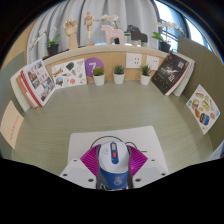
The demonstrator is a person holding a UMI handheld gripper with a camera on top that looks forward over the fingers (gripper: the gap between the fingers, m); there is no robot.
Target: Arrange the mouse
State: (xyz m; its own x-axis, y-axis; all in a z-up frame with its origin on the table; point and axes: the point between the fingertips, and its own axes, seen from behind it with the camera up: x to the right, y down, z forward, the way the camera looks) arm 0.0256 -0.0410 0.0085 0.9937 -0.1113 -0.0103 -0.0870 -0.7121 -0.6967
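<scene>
The hand-held gripper is clenched on a white-and-blue mouse above the bare desk, with three potted plants and propped books well beyond.

Looks like a staged display or demo room, not a lived-in home. Tan table ringed by propped posters and printed boards, three small potted plants in a row, wooden figures on a shelf behind.
</scene>
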